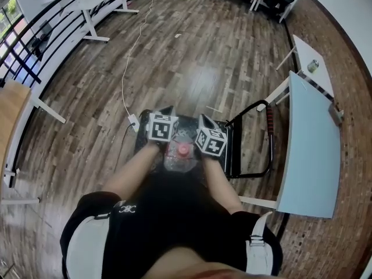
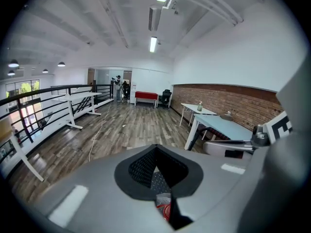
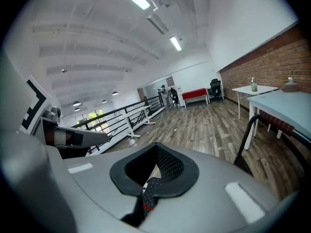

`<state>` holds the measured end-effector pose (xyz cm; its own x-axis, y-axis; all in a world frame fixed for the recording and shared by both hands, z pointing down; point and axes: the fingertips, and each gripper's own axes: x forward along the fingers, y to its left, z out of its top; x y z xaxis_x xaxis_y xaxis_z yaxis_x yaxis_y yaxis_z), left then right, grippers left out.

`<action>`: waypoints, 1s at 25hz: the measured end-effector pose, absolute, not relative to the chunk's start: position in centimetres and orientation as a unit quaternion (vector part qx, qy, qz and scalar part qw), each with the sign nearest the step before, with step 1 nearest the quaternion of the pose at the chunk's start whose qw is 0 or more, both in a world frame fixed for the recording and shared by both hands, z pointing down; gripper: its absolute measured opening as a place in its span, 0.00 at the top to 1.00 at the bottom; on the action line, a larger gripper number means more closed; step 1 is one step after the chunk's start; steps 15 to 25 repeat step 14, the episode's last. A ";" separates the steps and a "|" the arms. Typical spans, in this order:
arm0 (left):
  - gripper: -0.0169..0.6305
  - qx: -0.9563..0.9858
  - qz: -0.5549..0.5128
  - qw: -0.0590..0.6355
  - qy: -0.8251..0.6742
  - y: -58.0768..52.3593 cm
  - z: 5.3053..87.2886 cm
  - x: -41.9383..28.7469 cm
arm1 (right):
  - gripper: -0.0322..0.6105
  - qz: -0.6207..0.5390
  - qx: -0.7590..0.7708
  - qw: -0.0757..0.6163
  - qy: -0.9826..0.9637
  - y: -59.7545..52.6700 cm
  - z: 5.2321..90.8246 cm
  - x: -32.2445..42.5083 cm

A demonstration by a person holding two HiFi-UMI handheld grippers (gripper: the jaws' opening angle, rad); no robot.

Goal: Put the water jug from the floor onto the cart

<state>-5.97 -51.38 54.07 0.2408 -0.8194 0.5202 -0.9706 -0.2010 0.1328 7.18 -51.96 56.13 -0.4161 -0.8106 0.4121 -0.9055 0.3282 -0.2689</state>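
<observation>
One clear plastic water jug (image 1: 179,163) with a red cap (image 1: 183,149) shows in the head view; whether it holds water I cannot tell. It sits between the left tool (image 2: 155,148) and the right tool (image 3: 156,145), just in front of the person, with a marker cube on either side of the cap. Each tool's jaws are closed together, and a sliver of red shows through the padded gap beneath them. Under the jug lies the black deck of the cart (image 1: 230,147); whether the jug rests on it is unclear. Beside the cart stands a pale blue desk (image 1: 308,156).
</observation>
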 end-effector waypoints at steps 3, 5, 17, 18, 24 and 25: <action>0.97 0.753 0.171 0.224 -0.595 -51.4 54.4 -6.1 | 0.93 0.246 0.527 0.092 -0.808 -52.2 56.3 7.3; 0.97 0.750 0.169 0.226 -0.598 -51.4 54.4 -6.3 | 0.93 0.251 0.525 0.089 -0.808 -52.3 56.2 7.4; 0.97 0.738 0.164 0.235 -0.611 -51.4 54.8 -7.7 | 0.93 0.249 0.519 0.097 -0.812 -52.2 56.5 7.4; 0.97 0.738 0.164 0.235 -0.611 -51.4 54.8 -7.7 | 0.93 0.249 0.519 0.097 -0.812 -52.2 56.5 7.4; 0.97 0.738 0.164 0.235 -0.611 -51.4 54.8 -7.7 | 0.93 0.249 0.519 0.097 -0.812 -52.2 56.5 7.4; 0.97 0.738 0.164 0.235 -0.611 -51.4 54.8 -7.7 | 0.93 0.249 0.519 0.097 -0.812 -52.2 56.5 7.4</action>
